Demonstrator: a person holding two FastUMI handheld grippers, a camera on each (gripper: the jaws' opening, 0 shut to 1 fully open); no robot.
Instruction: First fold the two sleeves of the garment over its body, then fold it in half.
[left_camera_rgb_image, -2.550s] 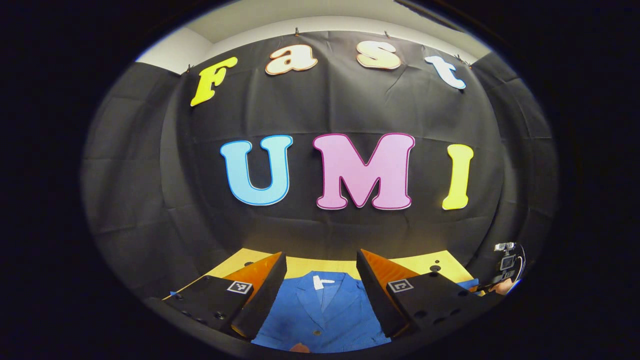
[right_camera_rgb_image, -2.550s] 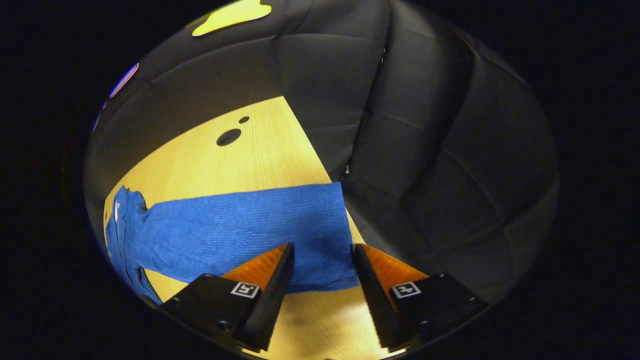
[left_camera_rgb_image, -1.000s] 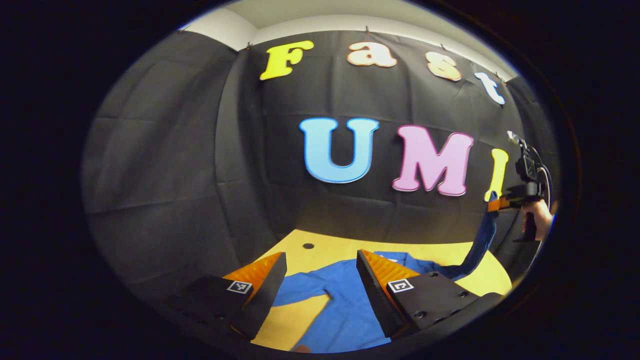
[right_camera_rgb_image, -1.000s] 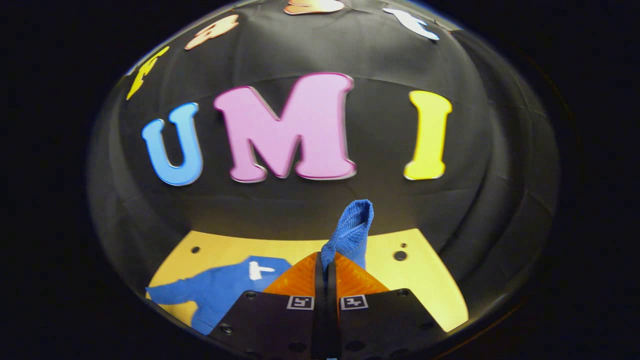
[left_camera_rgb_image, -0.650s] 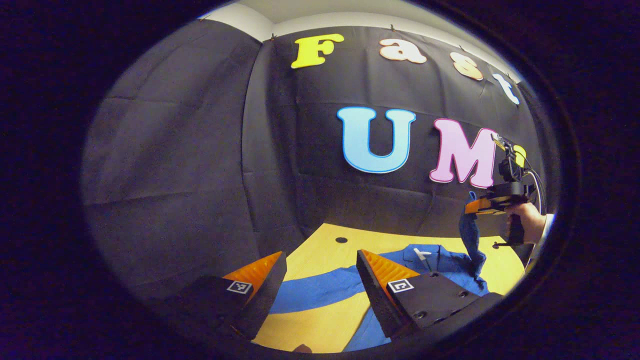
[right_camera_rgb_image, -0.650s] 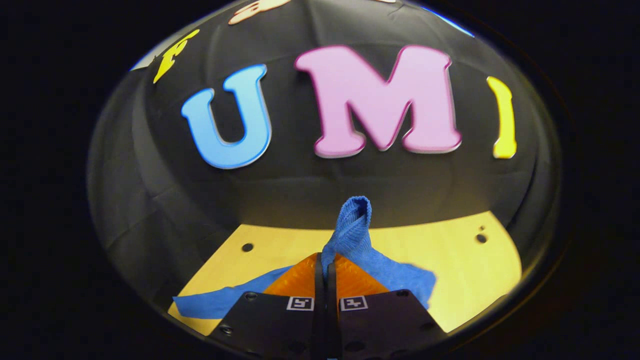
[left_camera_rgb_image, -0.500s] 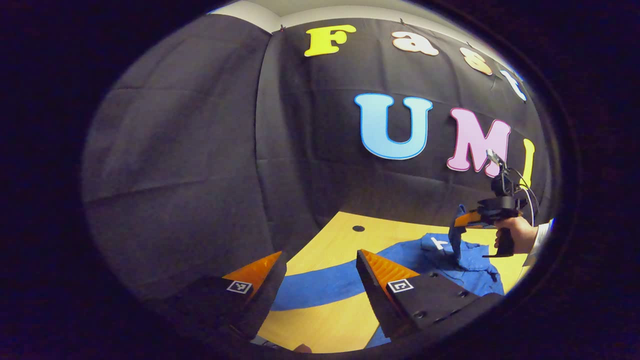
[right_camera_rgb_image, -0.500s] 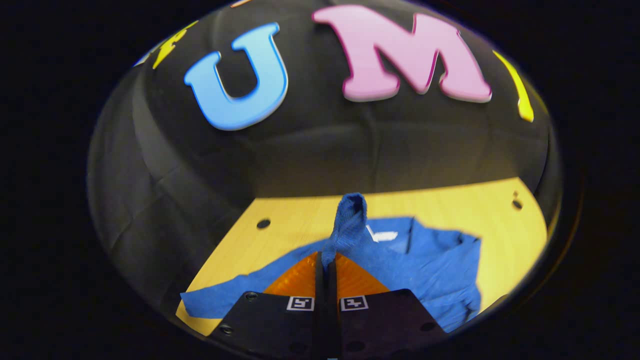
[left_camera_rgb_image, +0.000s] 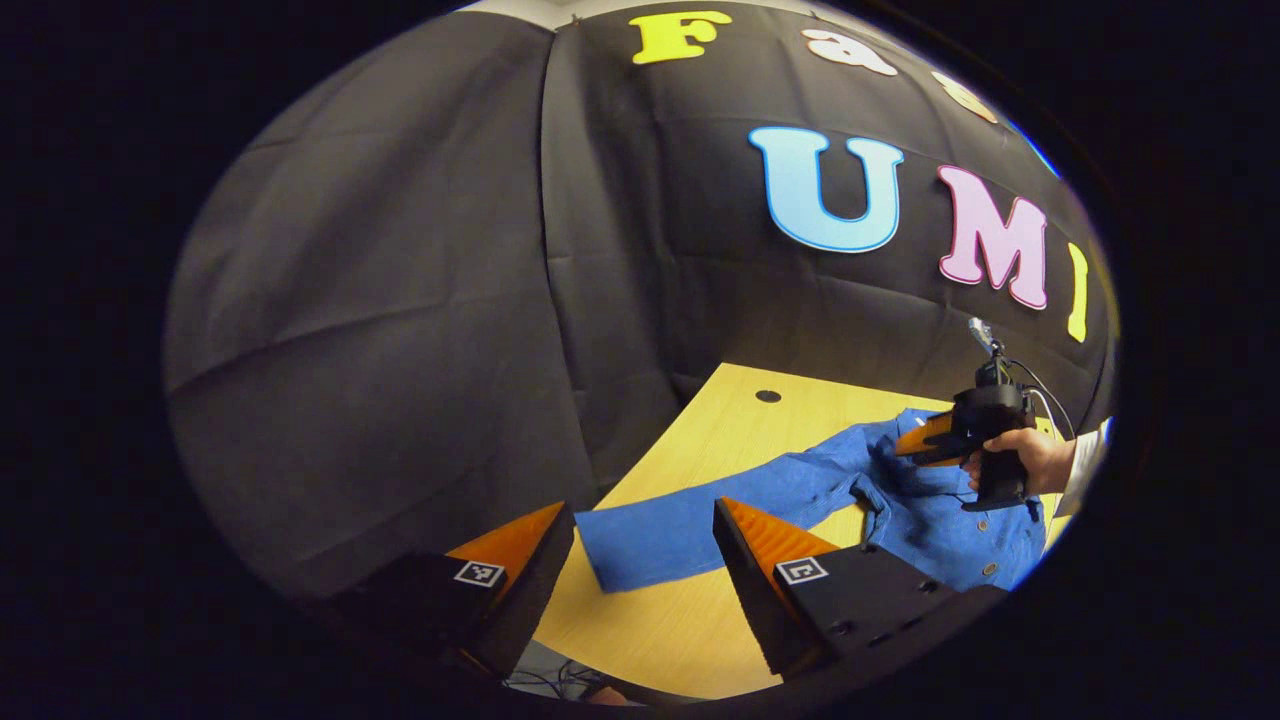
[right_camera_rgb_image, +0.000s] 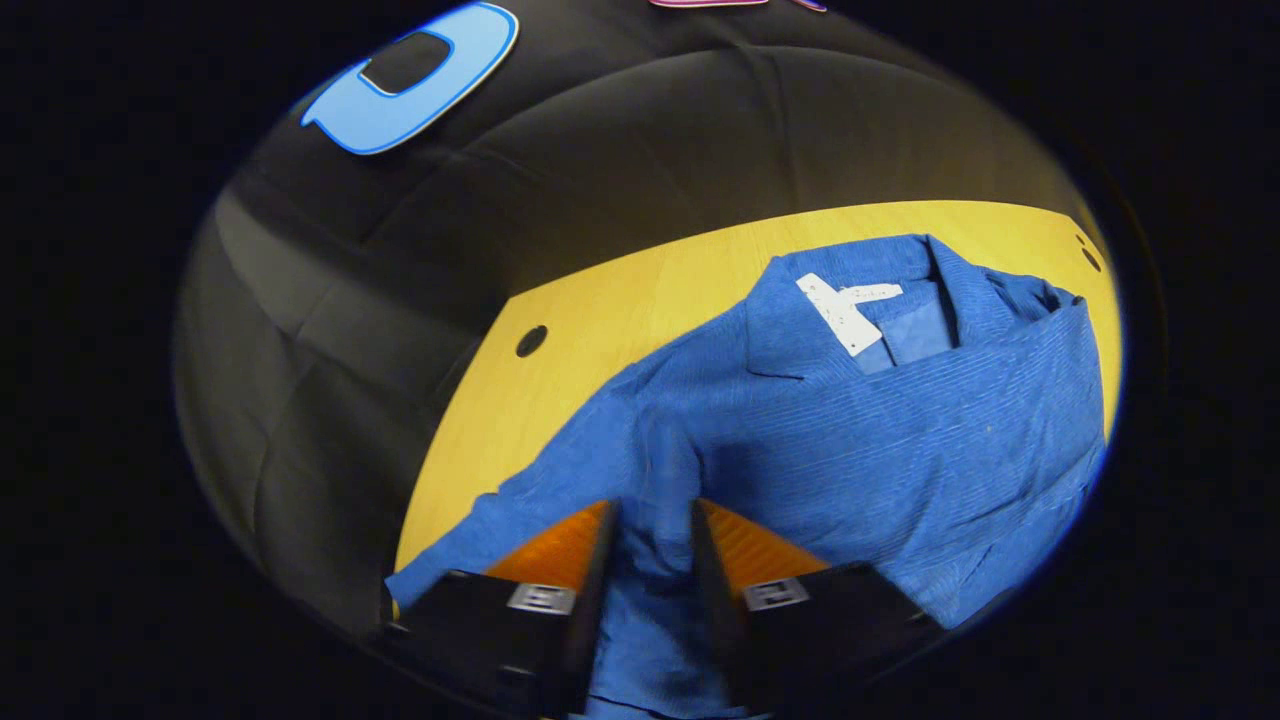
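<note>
Left gripper (left_camera_rgb_image: 640, 535): jaws spread wide, nothing between them; it hangs above the near left corner of the table, and the cuff end of the outstretched sleeve shows in the gap between its fingers.
Right gripper (right_camera_rgb_image: 648, 555): jaws parted by a narrow gap, low over the shirt's body; blue cloth shows in the gap, and I cannot tell whether either finger presses it. In the left gripper view the same gripper (left_camera_rgb_image: 905, 447) sits over the shirt's chest, fingers pointing toward the outstretched sleeve.
Hand (left_camera_rgb_image: 1030, 460): wraps the right gripper's handle, a pale cuff behind the wrist.
Shirt (right_camera_rgb_image: 900, 420): blue, ribbed, lying front-up on the table with its collar toward the booth wall; white neck label (right_camera_rgb_image: 845, 305) inside the collar; small buttons down the front, seen in the left gripper view.
Right sleeve (right_camera_rgb_image: 660, 450): doubled over the shirt's body, running from under the right gripper's fingers up toward the collar, rumpled rather than flat.
Left sleeve (left_camera_rgb_image: 700, 510): stretched straight out from the shirt across bare wood, flat, cuff near the table's left edge.
Table (left_camera_rgb_image: 690, 630): pale yellow wood; a dark round hole (left_camera_rgb_image: 768, 396) beyond the left sleeve, toward the wall.
Booth wall (left_camera_rgb_image: 400, 300): black cloth, creased, behind and to the left of the table.
</note>
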